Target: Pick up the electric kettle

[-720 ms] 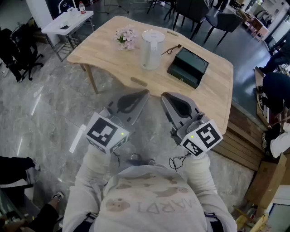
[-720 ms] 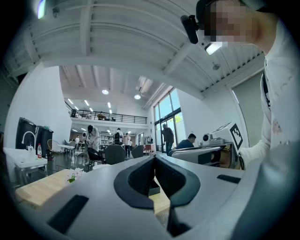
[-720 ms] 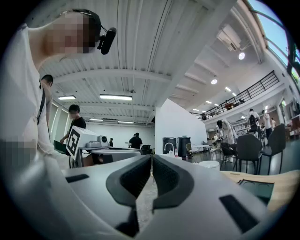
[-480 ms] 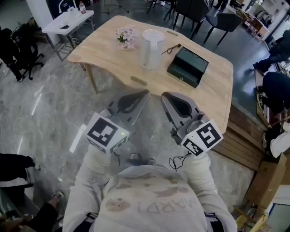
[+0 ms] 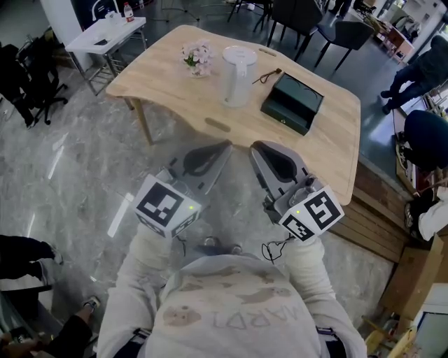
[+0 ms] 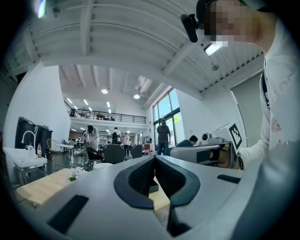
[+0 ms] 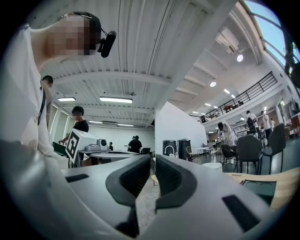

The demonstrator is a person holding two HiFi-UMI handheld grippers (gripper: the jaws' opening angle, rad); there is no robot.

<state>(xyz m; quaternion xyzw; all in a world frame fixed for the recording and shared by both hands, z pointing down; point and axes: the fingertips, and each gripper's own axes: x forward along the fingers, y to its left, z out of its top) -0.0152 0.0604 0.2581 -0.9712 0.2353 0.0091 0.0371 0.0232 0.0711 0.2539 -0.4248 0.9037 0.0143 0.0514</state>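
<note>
The white electric kettle (image 5: 238, 66) stands upright on the far half of the wooden table (image 5: 189, 105), between a small bunch of flowers (image 5: 196, 57) and a dark green box (image 5: 292, 103). My left gripper (image 5: 227, 145) and right gripper (image 5: 253, 145) are held side by side close to my chest, over the floor and short of the table's near edge. Both point toward the table, well away from the kettle. The left gripper's (image 6: 154, 157) jaws meet at the tips with nothing between them, and the right gripper's (image 7: 153, 157) jaws are likewise shut and empty.
A pair of glasses (image 5: 266, 74) lies by the kettle. A small white table (image 5: 105, 33) stands at the back left, dark chairs (image 5: 308, 17) behind the wooden table, and wooden steps (image 5: 374, 217) to the right. Polished grey floor (image 5: 77, 175) lies between me and the table.
Both grippers have kept still. A person at the far right edge has walked further into view.
</note>
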